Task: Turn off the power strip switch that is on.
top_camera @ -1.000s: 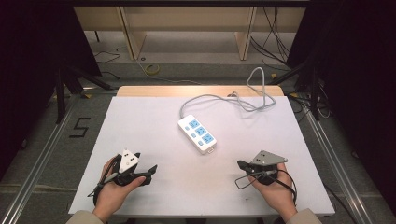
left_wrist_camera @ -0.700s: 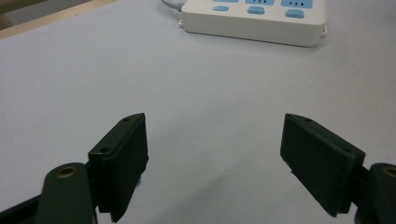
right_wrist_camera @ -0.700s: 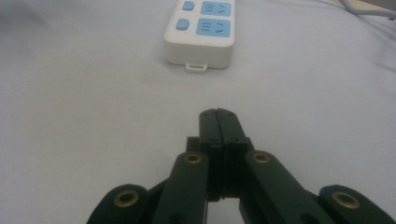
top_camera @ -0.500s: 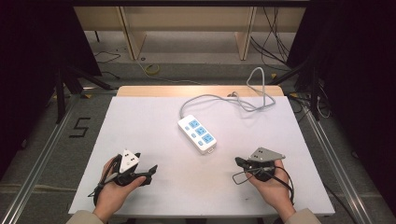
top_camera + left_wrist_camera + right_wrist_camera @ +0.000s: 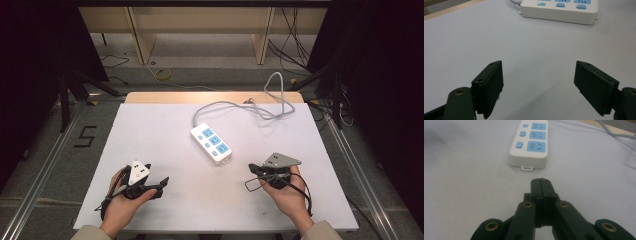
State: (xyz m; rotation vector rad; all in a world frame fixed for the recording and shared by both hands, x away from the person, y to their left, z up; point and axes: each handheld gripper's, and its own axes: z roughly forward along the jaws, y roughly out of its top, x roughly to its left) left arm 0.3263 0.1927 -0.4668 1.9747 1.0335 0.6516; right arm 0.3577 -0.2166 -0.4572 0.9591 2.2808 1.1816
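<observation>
The power strip [image 5: 211, 143] lies flat near the middle of the white table [image 5: 150, 130], set diagonally, with its blue sockets and small blue switches facing up. Its grey cable [image 5: 240, 106] leaves the far end, runs toward the back of the table and makes a loose loop near the far right edge, so the strip itself is free to be handled from the near side. Nothing is plugged into it.

The right gripper [image 5: 252, 169] is the closer one – it rests low over the table on the near right side, and its jaws are pressed together with nothing between them. In the right gripper view the closed tips [image 5: 541, 181] point straight at the near short end of the strip [image 5: 530, 143], just before the small hanging tab [image 5: 527, 168] but not touching it. A closed tip like this seems suited to press a switch or push the strip, not to grasp it.

The left gripper [image 5: 162, 181] waits on the near left side, well apart from the strip. In its own view the two black pads [image 5: 489, 85] stand wide apart and empty, with the long side of the strip [image 5: 560, 11] ahead – probably ready to hold the body steady.
</observation>
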